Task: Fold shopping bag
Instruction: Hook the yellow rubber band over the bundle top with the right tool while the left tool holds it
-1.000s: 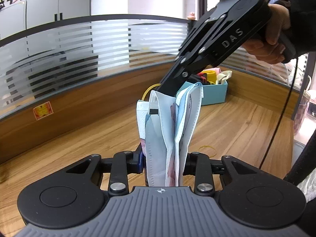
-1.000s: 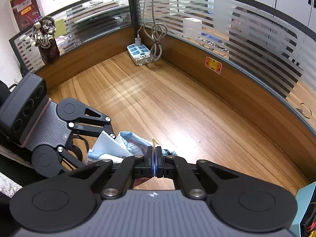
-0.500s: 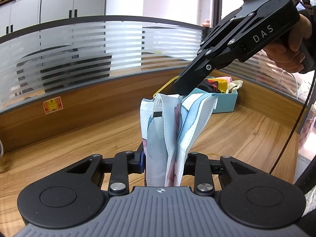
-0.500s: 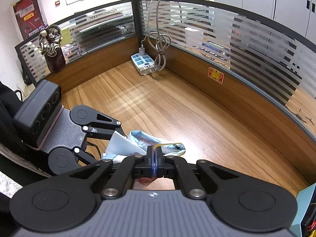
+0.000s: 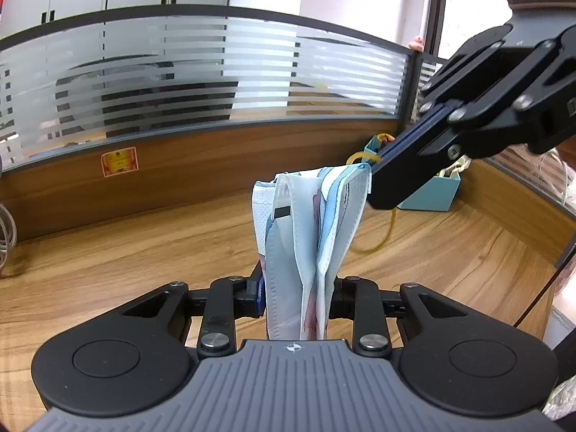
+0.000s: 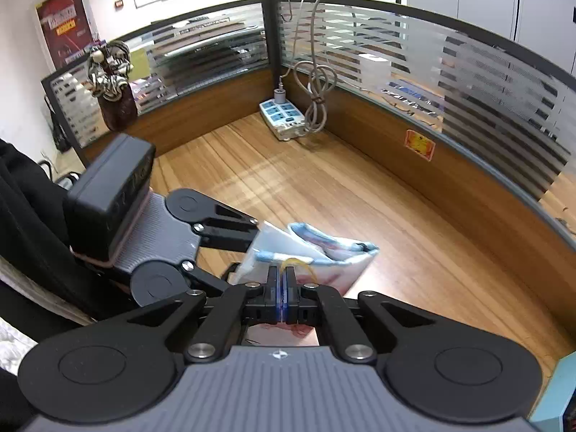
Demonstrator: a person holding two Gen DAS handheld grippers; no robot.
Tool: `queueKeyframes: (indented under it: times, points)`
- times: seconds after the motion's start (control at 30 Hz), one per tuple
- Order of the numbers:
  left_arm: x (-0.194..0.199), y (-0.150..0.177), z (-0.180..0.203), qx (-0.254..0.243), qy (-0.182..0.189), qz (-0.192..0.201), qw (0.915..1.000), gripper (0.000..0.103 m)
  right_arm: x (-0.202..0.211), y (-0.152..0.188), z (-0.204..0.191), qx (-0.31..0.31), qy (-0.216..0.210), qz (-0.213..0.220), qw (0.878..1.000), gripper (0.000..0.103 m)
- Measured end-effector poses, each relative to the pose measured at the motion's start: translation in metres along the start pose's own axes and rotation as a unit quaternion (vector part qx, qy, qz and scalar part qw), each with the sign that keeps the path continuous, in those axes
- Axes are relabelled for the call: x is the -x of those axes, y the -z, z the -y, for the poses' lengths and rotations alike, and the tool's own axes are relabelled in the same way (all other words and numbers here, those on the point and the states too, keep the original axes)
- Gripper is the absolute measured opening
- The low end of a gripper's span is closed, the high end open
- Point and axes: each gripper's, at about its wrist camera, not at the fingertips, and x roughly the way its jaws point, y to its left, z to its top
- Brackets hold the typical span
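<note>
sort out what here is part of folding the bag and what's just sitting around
Part of the job:
- folded shopping bag, clamped in the left gripper
- yellow rubber band, pinched in the shut right gripper at the bag's top

Just lying about:
- teal box of bits
- power strip with coiled cable
- second rubber band on the desk

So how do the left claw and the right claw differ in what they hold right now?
The left claw stands partly apart, clamped on the thick folded shopping bag; the right claw is fully shut, pinching only a thin yellow rubber band. The left grips the bag's lower end; the right sits at its top edge. Both are identical black tools.
</note>
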Motion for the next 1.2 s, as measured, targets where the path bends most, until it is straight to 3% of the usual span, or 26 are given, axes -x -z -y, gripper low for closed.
queueKeyframes:
  times: [0.33,0.7,1.0,1.2]
  points:
    - [-0.004,0.003,0.0,-0.004,0.016,-0.001,0.9999,0.032,0.019,-0.018,-0.007,-0.048,-0.063,0.049,0.996,0.001]
    - [-0.006,0.001,0.0,-0.007,0.012,-0.004,0.9999,0.032,0.013,-0.029,0.005,-0.116,-0.088,0.08,0.986,0.001]
    - [-0.004,0.001,-0.004,0.004,0.004,-0.004,1.0,0.034,-0.013,-0.012,0.009,-0.174,-0.018,0.037,0.984,0.001]
    - [-0.003,0.001,-0.005,0.008,0.009,-0.002,0.9999,0.035,-0.009,0.005,0.015,-0.231,-0.008,0.052,0.971,0.002]
